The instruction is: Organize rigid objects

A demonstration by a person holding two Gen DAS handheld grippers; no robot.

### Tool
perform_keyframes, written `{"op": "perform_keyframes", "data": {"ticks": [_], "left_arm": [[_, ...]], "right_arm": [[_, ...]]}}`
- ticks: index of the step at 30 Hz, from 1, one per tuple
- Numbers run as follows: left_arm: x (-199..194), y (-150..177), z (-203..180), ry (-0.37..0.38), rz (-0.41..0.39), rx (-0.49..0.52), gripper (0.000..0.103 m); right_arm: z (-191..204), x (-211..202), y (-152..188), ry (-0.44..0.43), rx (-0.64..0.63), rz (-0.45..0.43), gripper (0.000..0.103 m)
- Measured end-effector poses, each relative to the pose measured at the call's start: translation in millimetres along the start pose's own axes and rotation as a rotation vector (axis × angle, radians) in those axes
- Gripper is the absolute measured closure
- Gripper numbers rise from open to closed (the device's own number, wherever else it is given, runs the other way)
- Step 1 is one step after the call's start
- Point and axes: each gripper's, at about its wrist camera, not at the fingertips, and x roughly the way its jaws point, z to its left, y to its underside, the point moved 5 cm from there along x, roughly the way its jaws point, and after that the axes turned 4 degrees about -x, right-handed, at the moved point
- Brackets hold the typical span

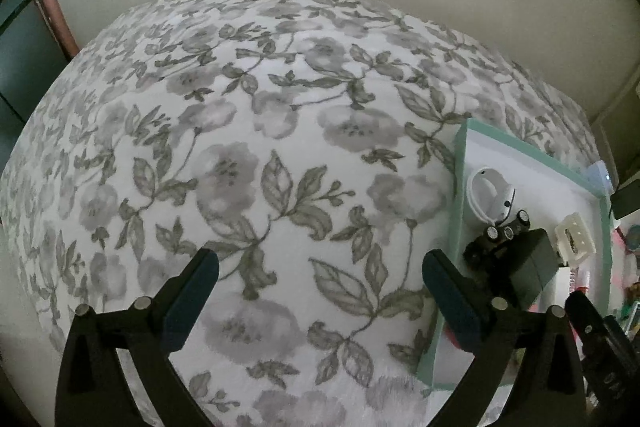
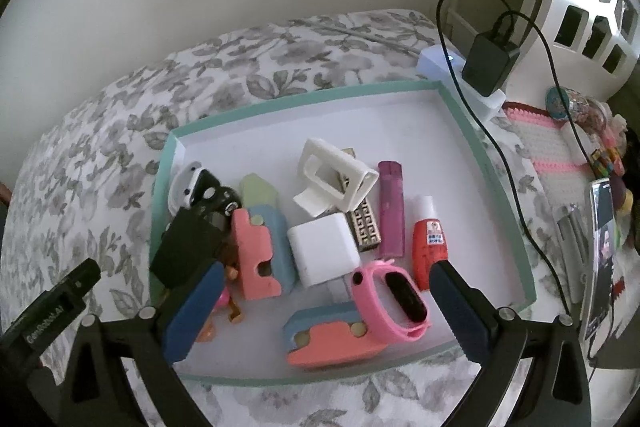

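A teal-rimmed white tray [image 2: 304,95] lies on a floral bedspread [image 1: 280,131]. It holds a pink watch [image 2: 396,297], a white cube charger [image 2: 322,249], a purple lighter [image 2: 391,207], a red bottle [image 2: 427,247], a white plastic holder [image 2: 336,179], pink-and-blue foam blocks [image 2: 256,251] and a black adapter [image 2: 188,251]. My right gripper [image 2: 328,267] hangs open above these things and grips none. My left gripper [image 1: 320,279] stands open over bare bedspread, left of the tray [image 1: 460,187]. There the black adapter [image 1: 524,267] and a white band [image 1: 490,195] show.
A white power strip with a black charger [image 2: 490,61] and trailing cable sits past the tray's far right corner. A phone [image 2: 602,251], a pink-and-white knitted mat [image 2: 548,143] and small toys lie to the right. A wall runs behind the bed.
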Motion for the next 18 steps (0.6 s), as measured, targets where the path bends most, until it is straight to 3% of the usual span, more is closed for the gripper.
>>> {"op": "perform_keyframes", "data": {"ticks": [13, 18], "left_arm": [[-33.1, 22.9, 23.6, -0.008, -0.044, 0.019, 0.002], [-41.5, 28.5, 26.4, 0.031, -0.042, 0.023, 0.002]], "right_arm": [[13.0, -19.7, 20.9, -0.038, -0.02, -0.012, 0.0], [14.3, -26.7, 29.3, -0.046, -0.029, -0.018, 0.0]]}}
